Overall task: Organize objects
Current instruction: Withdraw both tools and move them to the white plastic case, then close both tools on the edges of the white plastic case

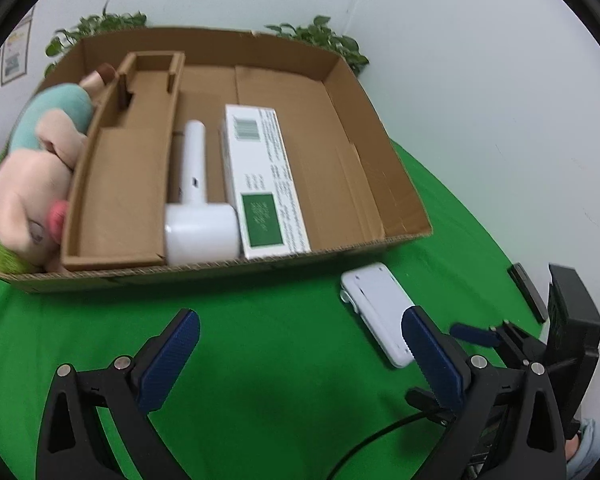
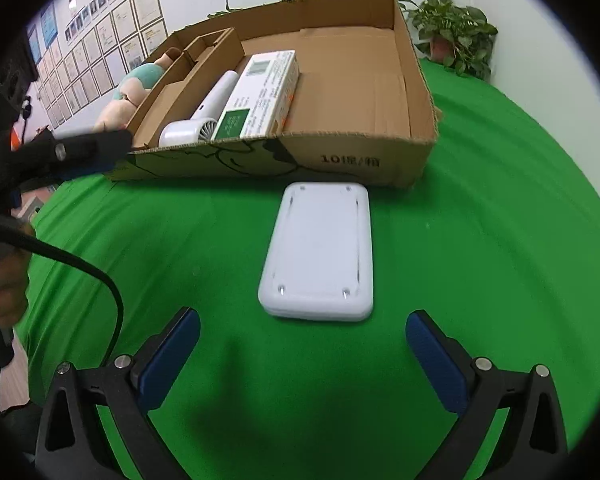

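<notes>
The white flat device (image 2: 318,254) lies on the table outside the cardboard box (image 2: 340,160), straight ahead of the right gripper (image 2: 303,344), long axis pointing away; both grippers' fingers (image 2: 172,356) spread, empty; left gripper (image 1: 300,344) farther.

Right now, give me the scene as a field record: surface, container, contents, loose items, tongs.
surface: green cloth
container: open cardboard box
contents: plush toy at the box's left end, white fan, white carton beside the fan
loose: white device, flat on the cloth, outside the box
left tongs: open, empty
right tongs: open, empty, device just ahead
background: potted plant
</notes>
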{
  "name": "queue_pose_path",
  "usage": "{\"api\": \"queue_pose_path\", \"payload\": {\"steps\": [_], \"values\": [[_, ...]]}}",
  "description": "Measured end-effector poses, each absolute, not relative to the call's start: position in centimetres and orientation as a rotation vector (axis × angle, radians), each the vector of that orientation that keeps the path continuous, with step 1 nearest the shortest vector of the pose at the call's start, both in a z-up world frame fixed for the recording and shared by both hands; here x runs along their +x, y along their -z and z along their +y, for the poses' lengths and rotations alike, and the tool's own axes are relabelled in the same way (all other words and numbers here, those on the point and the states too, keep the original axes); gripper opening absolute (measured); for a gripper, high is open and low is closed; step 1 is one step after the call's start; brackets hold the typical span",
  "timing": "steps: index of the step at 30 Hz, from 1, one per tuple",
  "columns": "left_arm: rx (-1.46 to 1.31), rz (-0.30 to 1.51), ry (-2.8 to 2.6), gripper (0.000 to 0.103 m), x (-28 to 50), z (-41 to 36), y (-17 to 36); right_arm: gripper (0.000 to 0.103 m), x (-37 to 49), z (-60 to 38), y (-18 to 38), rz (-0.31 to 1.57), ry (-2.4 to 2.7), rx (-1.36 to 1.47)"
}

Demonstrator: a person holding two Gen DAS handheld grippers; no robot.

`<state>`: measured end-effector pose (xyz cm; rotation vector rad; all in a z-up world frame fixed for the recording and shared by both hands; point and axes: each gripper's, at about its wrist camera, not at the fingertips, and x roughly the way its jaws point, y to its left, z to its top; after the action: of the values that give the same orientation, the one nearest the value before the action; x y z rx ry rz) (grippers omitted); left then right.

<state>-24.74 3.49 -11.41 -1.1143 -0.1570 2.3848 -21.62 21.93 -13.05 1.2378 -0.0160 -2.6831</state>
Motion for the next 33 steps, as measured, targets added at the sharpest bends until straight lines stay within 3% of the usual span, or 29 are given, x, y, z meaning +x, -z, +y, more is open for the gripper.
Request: {"api": "queue_pose_path", "payload": {"steps": [10, 12, 14, 21, 27, 30, 33], "values": [[-1.195, -0.253, -2.301, 0.098, -25.8, 4.3, 13.6, 0.100, -25.4, 21.1, 13.5, 0.037, 2.676, 1.340], [-1.199, -0.258, -2.305, 0.097, -26.0, 4.1, 13.8, 0.080, -25.6, 20.9, 13.7, 0.062, 2.676, 1.352], [-1.201, -0.267, -2.305, 0.097, -26.0, 3.9, 13.8, 0.068, -25.4, 20.8, 14.0, 0.127, 2.701, 1.373], [-1.194, -0.201, -2.301, 0.097, -25.1, 4.5, 13.8, 0.066, -22.3, 20.6, 14.1, 0.127, 2.679, 1.371], [-1.223, -0.238, -2.159, 0.097, -24.5, 6.0, 14.6, 0.067, -18.7, 21.5, 14.6, 0.004, 2.600, 1.445], [-1.264, -0.311, -2.045, 0.091, -24.8, 6.7, 15.6, 0.075, -17.6, 21.7, 14.7, 0.031, 2.586, 1.429], [-1.299, -0.349, -1.958, 0.086, -24.9, 7.6, 16.4, 0.075, -17.2, 22.1, 14.8, 0.015, 2.598, 1.408]]}}
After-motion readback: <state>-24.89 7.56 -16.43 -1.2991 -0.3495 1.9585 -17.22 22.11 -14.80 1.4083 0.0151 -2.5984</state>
